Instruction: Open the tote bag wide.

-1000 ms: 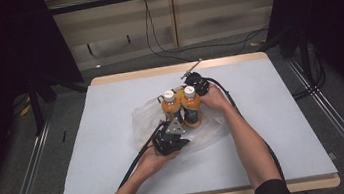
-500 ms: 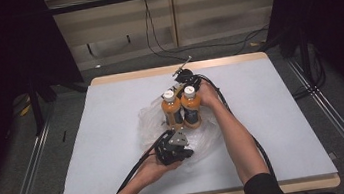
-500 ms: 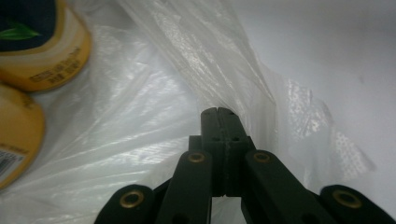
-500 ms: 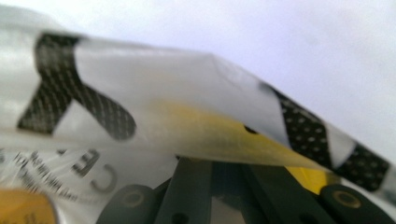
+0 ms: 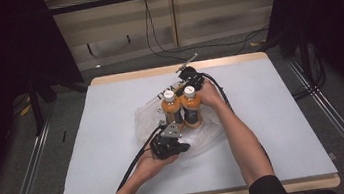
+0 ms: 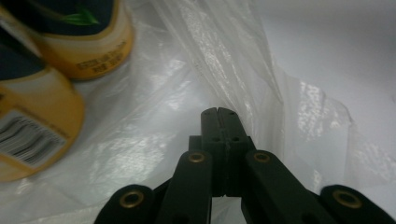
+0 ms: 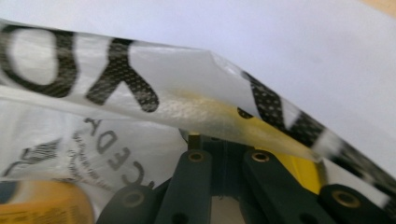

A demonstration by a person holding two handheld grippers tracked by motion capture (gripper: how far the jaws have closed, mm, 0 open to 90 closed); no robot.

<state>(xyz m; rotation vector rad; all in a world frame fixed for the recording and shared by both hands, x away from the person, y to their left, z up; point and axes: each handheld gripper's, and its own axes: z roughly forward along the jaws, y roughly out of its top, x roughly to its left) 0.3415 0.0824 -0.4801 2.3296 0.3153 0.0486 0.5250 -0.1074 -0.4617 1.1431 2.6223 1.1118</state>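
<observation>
Bright table, dark surrounds, blurry close-ups.

Upright orange bottles point(image 5: 182, 107) on plastic bag point(image 5: 146, 120)

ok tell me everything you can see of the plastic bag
The bag is thin, clear, crinkly plastic with black printed letters near its far edge. It lies crumpled on the table, spread under and around two orange bottles that stand upright on it. The left claw, shut, pinches a fold at the near side; the right claw, its tips hidden under the printed edge, grips the far side.
</observation>
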